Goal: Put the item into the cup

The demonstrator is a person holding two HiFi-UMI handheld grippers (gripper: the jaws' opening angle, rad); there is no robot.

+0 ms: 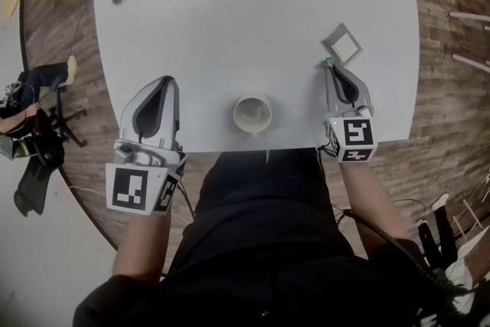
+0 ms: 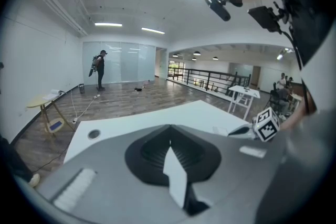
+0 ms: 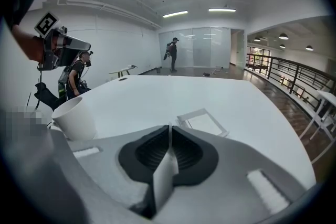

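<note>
Right gripper tight on square item

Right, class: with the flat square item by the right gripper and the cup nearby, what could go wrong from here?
1. The right gripper has jaws together at the edge of the flat square item; whether it holds is unclear, so a lift might drop it.
2. The cup stands close to the table's near edge; a knock could tip it off.
3. The item looks about as wide as the cup's mouth; it may catch on the rim.
</note>
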